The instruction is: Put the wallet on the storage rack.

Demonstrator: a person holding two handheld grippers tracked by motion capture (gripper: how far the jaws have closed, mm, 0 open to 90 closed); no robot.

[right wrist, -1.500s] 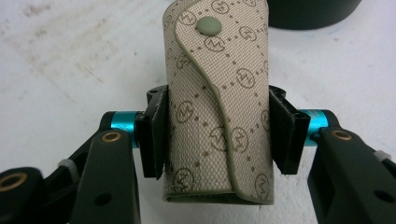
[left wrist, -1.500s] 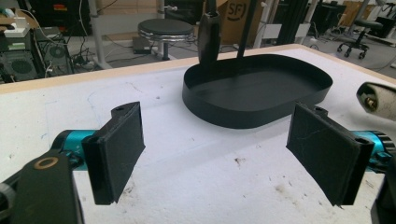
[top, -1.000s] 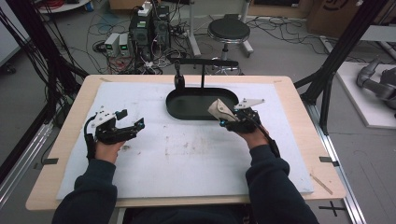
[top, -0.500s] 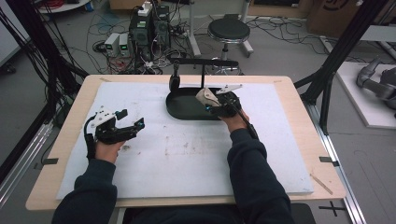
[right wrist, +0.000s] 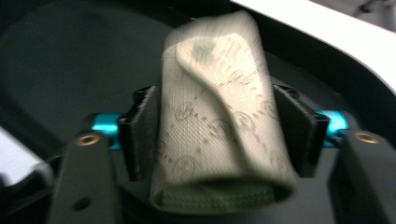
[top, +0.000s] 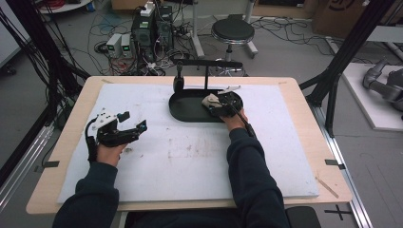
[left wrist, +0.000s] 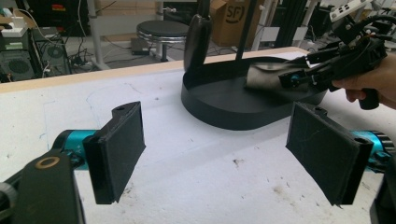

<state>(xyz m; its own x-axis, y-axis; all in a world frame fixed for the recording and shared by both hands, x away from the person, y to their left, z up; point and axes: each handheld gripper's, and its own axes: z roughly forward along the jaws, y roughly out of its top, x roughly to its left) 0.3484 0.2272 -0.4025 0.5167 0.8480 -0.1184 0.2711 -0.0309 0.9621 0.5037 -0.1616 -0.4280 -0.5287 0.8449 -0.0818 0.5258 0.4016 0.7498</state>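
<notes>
Behind the worktop (top: pixel 304 156), in the left gripper view, a brown cardboard box (left wrist: pixel 232 18) carries black letters that read "SF"; the rest of the print is cut off by a black pole. The beige rolled cloth (right wrist: pixel 219 121) shows a faint repeated round emblem in its weave, too blurred to read.

The black oval tray (top: pixel 190 105) sits at the far middle of the white mat (top: pixel 180 161), with a black T-shaped stand rising from its back edge. The rolled cloth is over the right end of that tray. Motion blur hides whether it touches the tray floor.

Your right hand-held gripper (top: pixel 223 105) is over the tray, and its jaws have just been opening. The roll stands between the black pads (right wrist: pixel 140 135), which flank it closely; you cannot tell whether they press on it.

Your left hand-held gripper (left wrist: pixel 224 158) rests low over the mat, well left of the tray, jaws spread wide with nothing between them.
</notes>
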